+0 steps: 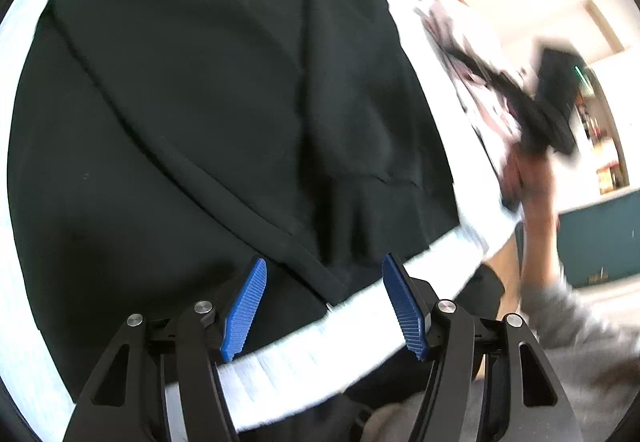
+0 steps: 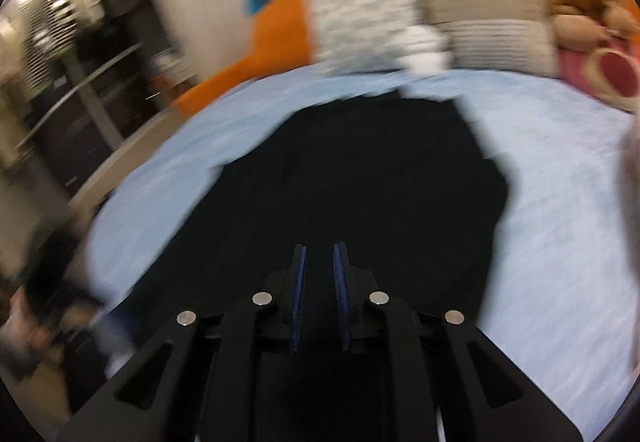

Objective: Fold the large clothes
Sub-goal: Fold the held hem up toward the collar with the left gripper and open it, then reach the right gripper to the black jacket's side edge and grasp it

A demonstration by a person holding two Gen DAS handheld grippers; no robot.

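**Black garment flat on bed**

Black garment (image 1: 224, 113) spread on pale-blue sheet (image 2: 552, 201), long axis running away toward pillows (image 2: 432, 5). L gripper (image 1: 324, 306) jaws wide, empty, over near hem. R gripper (image 2: 320, 298) jaws narrow, nothing between. Plush toy (image 2: 588, 1) at headboard; frames blurred.

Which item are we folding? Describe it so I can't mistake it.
Find the pale blue bedsheet covering the bed. The black garment lies spread flat in its middle, below the pillows. It is the only large dark thing there; everything around it is light or orange.
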